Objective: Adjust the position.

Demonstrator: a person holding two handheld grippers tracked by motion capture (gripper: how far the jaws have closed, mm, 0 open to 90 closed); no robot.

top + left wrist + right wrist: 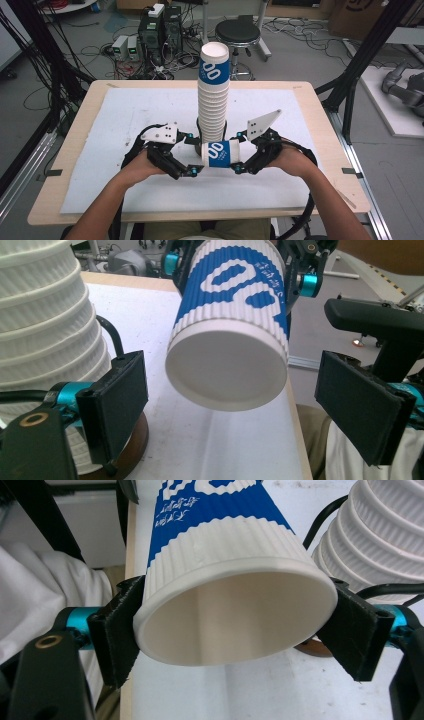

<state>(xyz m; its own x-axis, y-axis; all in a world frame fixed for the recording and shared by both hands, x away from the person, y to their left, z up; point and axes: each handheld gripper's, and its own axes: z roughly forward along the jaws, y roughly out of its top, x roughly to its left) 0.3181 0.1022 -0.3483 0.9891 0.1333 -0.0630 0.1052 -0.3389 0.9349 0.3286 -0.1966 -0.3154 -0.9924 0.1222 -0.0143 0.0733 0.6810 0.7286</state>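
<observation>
Right gripper (239, 161) has a blue-and-white paper cup (220, 153) clamped by its rim, jaws pressed on either side, cup lying sideways just above the tabletop (125, 115). Its closed base points at the left gripper (194, 156), whose jaws stand apart with nothing between them. Right behind both grippers, the tall stack of cups (213, 95) stands upright on a brown base, mid-tabletop.

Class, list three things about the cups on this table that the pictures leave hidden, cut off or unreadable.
- Stack of cups: its base, high view, hidden behind the blue cup.
- Stack's top: left claw view, cut off by the edge.
- Small white print on the blue cup: right claw view, too small to read.
</observation>
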